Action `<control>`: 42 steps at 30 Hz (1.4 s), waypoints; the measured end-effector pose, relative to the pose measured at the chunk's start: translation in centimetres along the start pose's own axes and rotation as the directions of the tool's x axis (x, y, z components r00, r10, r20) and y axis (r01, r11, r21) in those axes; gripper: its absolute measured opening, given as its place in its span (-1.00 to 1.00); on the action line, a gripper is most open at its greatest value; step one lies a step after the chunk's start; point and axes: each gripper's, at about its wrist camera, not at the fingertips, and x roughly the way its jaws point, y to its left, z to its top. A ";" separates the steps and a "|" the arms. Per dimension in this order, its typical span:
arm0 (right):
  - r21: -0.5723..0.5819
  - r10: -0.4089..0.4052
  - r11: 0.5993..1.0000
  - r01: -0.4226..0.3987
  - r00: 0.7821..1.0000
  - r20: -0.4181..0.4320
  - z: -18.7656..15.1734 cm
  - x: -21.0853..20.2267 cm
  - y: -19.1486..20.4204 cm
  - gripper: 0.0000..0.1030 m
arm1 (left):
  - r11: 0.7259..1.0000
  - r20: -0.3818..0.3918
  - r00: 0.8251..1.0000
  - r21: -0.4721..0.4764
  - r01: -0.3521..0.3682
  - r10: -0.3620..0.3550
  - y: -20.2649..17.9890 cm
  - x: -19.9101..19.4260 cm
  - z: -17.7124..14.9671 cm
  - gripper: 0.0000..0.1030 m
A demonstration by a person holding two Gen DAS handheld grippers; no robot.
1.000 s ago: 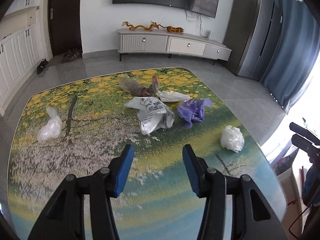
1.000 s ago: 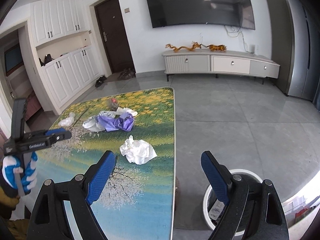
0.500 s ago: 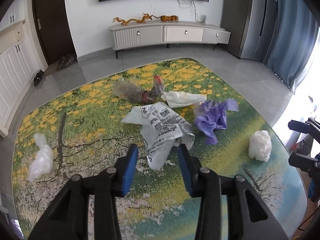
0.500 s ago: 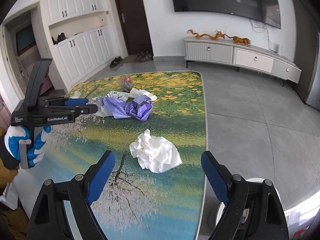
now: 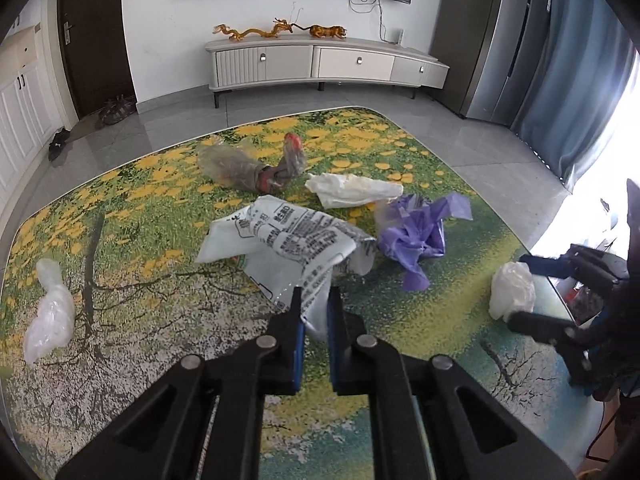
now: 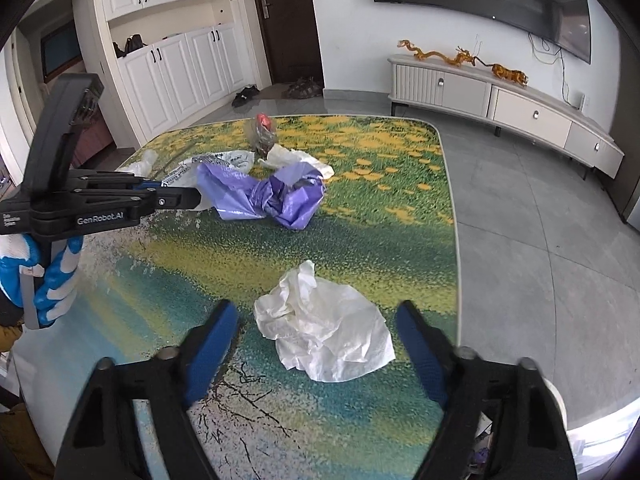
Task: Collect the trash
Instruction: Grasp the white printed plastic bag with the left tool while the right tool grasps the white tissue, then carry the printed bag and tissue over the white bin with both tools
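Several pieces of trash lie on the landscape-printed table (image 5: 120,208). My left gripper (image 5: 314,300) is shut on the near corner of a white printed plastic bag (image 5: 288,240). Beyond it lie a purple bag (image 5: 416,232), a white wrapper (image 5: 352,190) and a crushed clear bottle with a red cap (image 5: 248,170). A clear bag (image 5: 50,316) lies at the left. My right gripper (image 6: 316,320) is open, its fingers either side of a crumpled white tissue (image 6: 324,328) near the table's right edge. That tissue (image 5: 512,288) also shows in the left wrist view.
A white bin (image 6: 556,396) stands on the floor just off the table's right edge. A TV cabinet (image 5: 320,64) and white cupboards (image 6: 176,64) stand beyond the table, with grey tile floor (image 6: 540,220) between.
My left gripper moved forward and closed on the printed bag's corner. My right gripper advanced and lowered until its open fingers flank the white tissue.
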 end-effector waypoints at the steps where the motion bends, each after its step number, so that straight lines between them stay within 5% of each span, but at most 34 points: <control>1: 0.000 0.003 1.000 -0.003 1.000 -0.004 0.1 0.1 0.0 0.10 | 1.000 0.002 1.000 -0.007 -0.001 0.001 0.1 -0.1 -0.1 -0.85; 6: -0.009 0.028 1.000 -0.028 1.000 -0.011 -0.1 0.0 0.3 -0.41 | 0.999 0.014 1.000 -0.049 -0.003 0.004 0.6 -1.2 -1.4 -0.86; 11: -0.015 0.050 0.999 -0.050 0.999 -0.001 -0.2 -0.5 1.0 -0.60 | 0.998 0.029 0.999 -0.062 -0.022 0.024 1.0 -3.1 -2.8 -0.86; 28: 0.017 0.075 0.997 -0.078 0.988 0.138 -1.4 -7.5 2.7 -0.62 | 0.997 0.124 0.992 -0.080 -0.018 0.027 0.0 -12.0 -6.2 -0.86; 36: 0.150 -0.021 0.989 -0.011 0.978 0.207 -4.6 -12.4 -1.1 -0.62 | 0.997 0.152 0.986 0.046 0.061 -0.067 -6.6 -14.0 -5.6 -0.87; 42: 0.318 -0.165 0.943 0.098 0.968 0.189 -8.3 -15.4 -6.7 -0.62 | 0.972 0.101 0.982 0.188 0.142 -0.162 -14.0 -12.2 -4.6 -0.86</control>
